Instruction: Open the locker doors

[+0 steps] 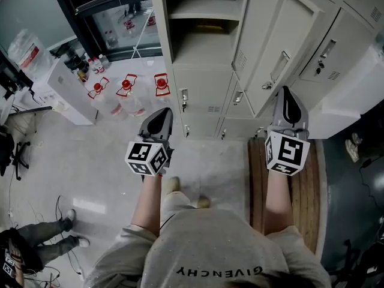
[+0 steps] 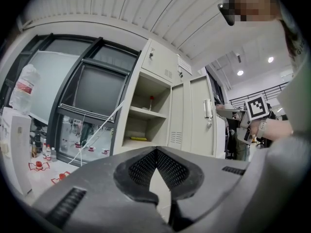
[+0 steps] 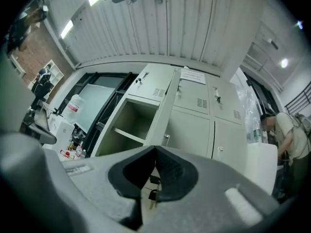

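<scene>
The cream lockers (image 1: pixel 312 23) stand ahead. One tall compartment (image 1: pixel 198 17) is open, and its door (image 1: pixel 273 35) is swung out towards me. My right gripper (image 1: pixel 287 93) is at that door's free edge, just below the handle (image 1: pixel 279 66). In the right gripper view its tips (image 3: pixel 155 148) meet at the foot of the door edge (image 3: pixel 164 111), with keys (image 3: pixel 150 193) hanging just beyond. Whether they pinch anything I cannot tell. My left gripper (image 1: pixel 159 117) is shut and holds nothing. It hangs left of the lockers, pointing at the open compartment (image 2: pixel 146 115).
Several red-capped bottles (image 1: pixel 126 89) stand on the floor at the left beside a white cabinet (image 1: pixel 72 92). A wooden board (image 1: pixel 303 185) lies under my right arm. A person (image 1: pixel 36 239) stands at the lower left. A yellow object (image 2: pixel 138 139) lies on the open locker's shelf.
</scene>
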Action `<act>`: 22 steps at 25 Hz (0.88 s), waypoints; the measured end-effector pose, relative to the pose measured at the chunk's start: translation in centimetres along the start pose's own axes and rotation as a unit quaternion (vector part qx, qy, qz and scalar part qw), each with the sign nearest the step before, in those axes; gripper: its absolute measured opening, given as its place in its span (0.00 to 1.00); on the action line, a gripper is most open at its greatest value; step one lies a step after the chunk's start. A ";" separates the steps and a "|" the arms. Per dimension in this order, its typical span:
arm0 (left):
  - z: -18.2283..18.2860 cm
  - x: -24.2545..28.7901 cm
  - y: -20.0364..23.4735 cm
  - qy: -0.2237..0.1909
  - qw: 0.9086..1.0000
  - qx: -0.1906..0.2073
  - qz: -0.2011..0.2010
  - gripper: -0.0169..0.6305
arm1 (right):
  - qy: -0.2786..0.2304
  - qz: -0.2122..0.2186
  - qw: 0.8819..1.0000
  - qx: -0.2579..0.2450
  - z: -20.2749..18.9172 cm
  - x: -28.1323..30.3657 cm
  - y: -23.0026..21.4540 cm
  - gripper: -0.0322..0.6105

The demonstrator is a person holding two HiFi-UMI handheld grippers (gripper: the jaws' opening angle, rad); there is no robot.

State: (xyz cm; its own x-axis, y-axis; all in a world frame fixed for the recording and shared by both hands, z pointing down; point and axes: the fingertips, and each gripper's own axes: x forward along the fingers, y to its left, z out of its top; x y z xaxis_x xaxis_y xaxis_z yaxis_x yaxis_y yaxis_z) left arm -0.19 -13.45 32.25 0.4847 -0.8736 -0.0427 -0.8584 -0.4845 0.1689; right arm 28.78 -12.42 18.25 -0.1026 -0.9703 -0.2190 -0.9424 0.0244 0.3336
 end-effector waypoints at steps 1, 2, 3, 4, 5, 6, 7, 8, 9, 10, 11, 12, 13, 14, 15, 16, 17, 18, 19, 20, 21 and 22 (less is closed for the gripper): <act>0.0 0.0 0.2 0.000 1.000 0.000 0.001 0.02 | -0.005 0.003 1.000 -0.007 0.3 -0.2 0.4 0.05; 0.0 0.0 0.3 -0.001 1.000 -0.001 0.002 0.02 | -0.010 0.006 1.000 -0.013 0.6 -0.3 0.8 0.05; -0.1 0.1 0.4 -0.001 1.000 -0.001 0.003 0.02 | -0.013 0.010 1.000 -0.017 0.8 -0.4 1.2 0.05; -0.2 0.2 0.6 0.000 1.000 -0.001 0.004 0.02 | -0.016 0.015 1.000 -0.019 0.9 -0.4 1.7 0.05; -0.3 0.2 0.7 0.000 1.000 -0.002 0.004 0.02 | -0.018 0.022 0.999 -0.019 0.9 -0.5 2.3 0.05; -0.4 0.2 0.9 0.001 1.000 -0.002 0.005 0.02 | -0.018 0.029 0.999 -0.015 0.8 -0.5 2.9 0.05; -0.6 0.2 1.1 0.003 1.000 -0.002 0.007 0.02 | -0.016 0.036 0.999 -0.010 0.6 -0.6 3.5 0.05; -0.7 0.2 1.5 0.003 1.000 -0.002 0.009 0.02 | -0.013 0.043 0.999 -0.004 0.3 -0.6 4.2 0.05; -0.8 0.2 1.8 0.004 1.000 -0.002 0.011 0.02 | -0.010 0.049 0.999 0.002 0.0 -0.6 4.9 0.05; -0.9 0.2 2.2 0.004 1.000 -0.001 0.014 0.02 | -0.008 0.056 0.998 0.008 -0.3 -0.5 5.6 0.05; -1.1 0.1 2.6 0.005 1.000 0.000 0.017 0.02 | -0.005 0.064 0.998 0.014 -0.7 -0.5 6.4 0.05; -1.3 0.0 3.1 0.005 1.000 0.001 0.020 0.02 | -0.002 0.072 0.997 0.019 -1.1 -0.4 7.2 0.05; -1.5 0.0 3.6 0.005 1.000 0.002 0.024 0.02 | 0.000 0.081 0.996 0.023 -1.5 -0.2 8.2 0.05; -1.7 -0.1 4.2 0.005 1.000 0.002 0.029 0.02 | 0.003 0.090 0.996 0.025 -1.9 0.0 9.2 0.05; -2.0 -0.2 4.8 0.005 0.999 0.003 0.034 0.02 | 0.006 0.100 0.995 0.025 -2.4 0.2 10.3 0.05; -2.3 -0.3 5.5 0.006 0.999 0.003 0.039 0.02 | 0.009 0.109 0.994 0.026 -3.0 0.5 11.4 0.05; -2.8 -0.4 6.2 0.008 0.999 0.003 0.044 0.02 | 0.014 0.119 0.992 0.030 -3.7 0.8 12.5 0.05; -3.2 -0.5 6.8 0.010 0.999 0.003 0.049 0.02 | 0.020 0.128 0.991 0.035 -4.4 1.1 13.5 0.05; -3.7 -0.5 7.5 0.013 0.998 0.002 0.053 0.02 | 0.025 0.137 0.989 0.041 -5.2 1.5 14.6 0.05; -4.2 -0.4 8.3 0.015 0.998 0.002 0.057 0.02 | 0.029 0.145 0.988 0.048 -6.0 2.0 15.6 0.05; -4.7 -0.3 9.0 0.018 0.998 0.001 0.060 0.02 | 0.035 0.152 0.986 0.055 -6.9 2.5 16.6 0.05; -5.1 -0.1 9.7 0.021 0.998 0.001 0.063 0.02 | 0.043 0.159 0.984 0.062 -7.8 3.1 17.5 0.05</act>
State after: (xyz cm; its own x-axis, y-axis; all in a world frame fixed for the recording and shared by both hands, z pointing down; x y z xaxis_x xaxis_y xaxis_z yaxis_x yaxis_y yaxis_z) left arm -7.71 -17.84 38.95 0.3796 -0.9250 0.0195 -0.9131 -0.3712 0.1687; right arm 14.42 -16.87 30.60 -0.3767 -0.9254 -0.0421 -0.8993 0.3545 0.2563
